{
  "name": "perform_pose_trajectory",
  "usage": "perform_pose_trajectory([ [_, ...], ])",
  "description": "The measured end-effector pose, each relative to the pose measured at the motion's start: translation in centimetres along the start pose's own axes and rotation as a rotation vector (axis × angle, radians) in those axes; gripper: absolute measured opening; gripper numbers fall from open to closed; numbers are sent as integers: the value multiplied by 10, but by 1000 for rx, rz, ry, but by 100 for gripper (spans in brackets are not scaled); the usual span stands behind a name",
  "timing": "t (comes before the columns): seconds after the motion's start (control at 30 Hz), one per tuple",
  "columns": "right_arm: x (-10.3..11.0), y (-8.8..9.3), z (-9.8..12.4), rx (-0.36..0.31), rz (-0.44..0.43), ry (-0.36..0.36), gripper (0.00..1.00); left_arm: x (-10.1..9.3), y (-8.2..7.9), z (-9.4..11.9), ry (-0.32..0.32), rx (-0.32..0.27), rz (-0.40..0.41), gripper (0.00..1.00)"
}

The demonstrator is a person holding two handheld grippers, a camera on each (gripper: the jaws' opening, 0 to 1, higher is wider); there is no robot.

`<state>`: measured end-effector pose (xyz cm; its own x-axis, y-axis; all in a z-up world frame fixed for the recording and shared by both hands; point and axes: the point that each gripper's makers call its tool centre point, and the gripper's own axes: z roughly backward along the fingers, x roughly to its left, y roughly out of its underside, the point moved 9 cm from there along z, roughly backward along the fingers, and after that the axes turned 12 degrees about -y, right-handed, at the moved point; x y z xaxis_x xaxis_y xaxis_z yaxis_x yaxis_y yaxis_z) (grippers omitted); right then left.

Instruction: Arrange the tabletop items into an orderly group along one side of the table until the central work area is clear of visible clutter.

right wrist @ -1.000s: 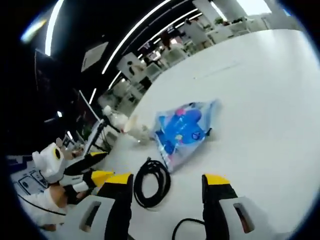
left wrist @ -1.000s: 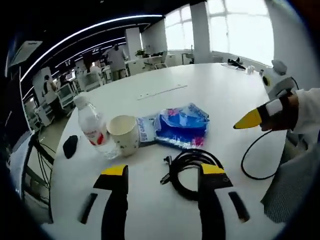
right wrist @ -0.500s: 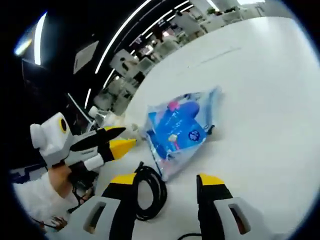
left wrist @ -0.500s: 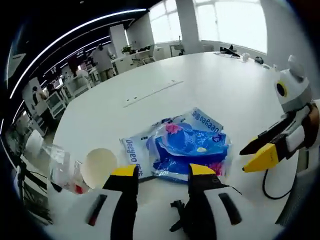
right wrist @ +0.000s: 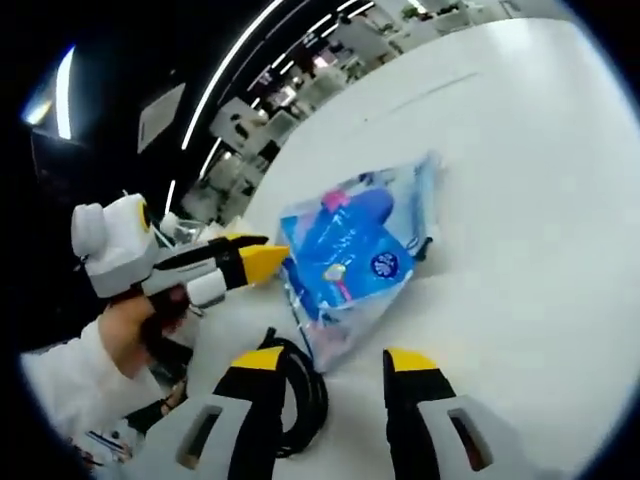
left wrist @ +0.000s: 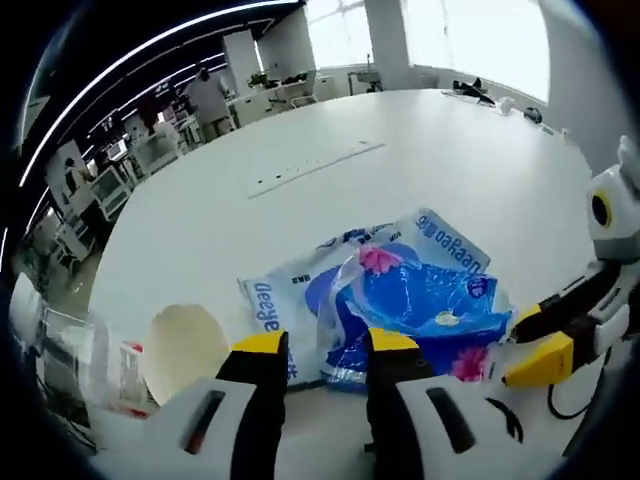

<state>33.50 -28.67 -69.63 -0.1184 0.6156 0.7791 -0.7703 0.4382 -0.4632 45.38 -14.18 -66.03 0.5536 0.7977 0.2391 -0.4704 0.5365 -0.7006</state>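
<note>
my left gripper (left wrist: 325,345): black jaws capped with yellow tips; seen from my right gripper view it has a white body with a yellow-ringed lens spot.
my right gripper (right wrist: 333,362): black jaws, yellow tips, grey-white housing below.
plastic packet (left wrist: 400,300): bright blue with pink patches, a white panel with blue lettering, clear shiny wrap.
paper cup (left wrist: 185,345): cream.
water bottle (left wrist: 75,350): clear, with a red-and-white label.
cable (right wrist: 300,395): black coil.
table (left wrist: 300,190): plain white with a thin grey seam.
sleeve (right wrist: 70,400): white.
</note>
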Motion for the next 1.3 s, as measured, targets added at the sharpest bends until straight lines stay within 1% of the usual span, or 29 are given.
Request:
perform_pose_trajectory([
  [0.07, -2, -1, 0, -5, -1, 11, 32, -3, 3, -3, 6, 16, -11, 26],
  [0.13, -4, -2, 0, -6, -3, 14, 25, -5, 6, -8, 12, 41, -19, 22],
  [0.2, -6, -3, 1, -12, -3, 16, 18, -7, 7, -8, 29, 50, 0, 11],
  [0.23, -8, -3, 2, -12, 0, 20, 14, -9, 7, -7, 49, 52, 9, 7],
  [0.3, -9, -3, 4, -11, 8, 28, 13, -10, 7, -6, 40, 49, 0, 6],
  [0.33, -10, -2, 6, -10, 11, 26, 10, -10, 7, -5, 41, 52, -1, 5],
  [0.37, -10, -2, 7, -10, 11, 22, 7, -11, 8, -4, 47, 55, 10, 3],
  [0.47, -10, -1, 12, -18, 4, 38, 4, -12, 7, 2, 63, 60, 58, 0],
  [0.57, -10, 0, 17, -28, -10, 37, 3, -13, 7, 12, 72, 59, 82, 0],
  [0.63, -9, 0, 22, -50, -34, 31, 2, -14, 8, 19, 74, 60, 99, 0],
  [0.73, -8, -4, 38, -103, -58, 15, 1, -16, 9, 34, 80, 56, 145, 0],
  [0.8, -8, -8, 47, -145, -90, 11, 0, -20, 8, 43, 101, 39, 175, 0],
  [0.87, -7, -13, 58, -166, -99, 2, 0, -25, 8, 52, 107, 31, 175, 0],
  [1.0, -5, -26, 82, -202, -61, 4, 0, -42, 8, 71, 138, 8, 196, 0],
  [1.1, -6, -36, 102, -233, -31, 13, 0, -58, 5, 82, 168, -18, 244, 0],
  [1.17, -7, -42, 114, -244, -9, 13, 0, -69, 3, 88, 180, -34, 262, 0],
  [1.23, -6, -45, 122, -241, 14, 14, 0, -79, 1, 93, 178, -46, 272, 0],
  [1.3, -4, -49, 131, -238, 46, 2, 0, -84, -2, 96, 165, -62, 289, 0],
])
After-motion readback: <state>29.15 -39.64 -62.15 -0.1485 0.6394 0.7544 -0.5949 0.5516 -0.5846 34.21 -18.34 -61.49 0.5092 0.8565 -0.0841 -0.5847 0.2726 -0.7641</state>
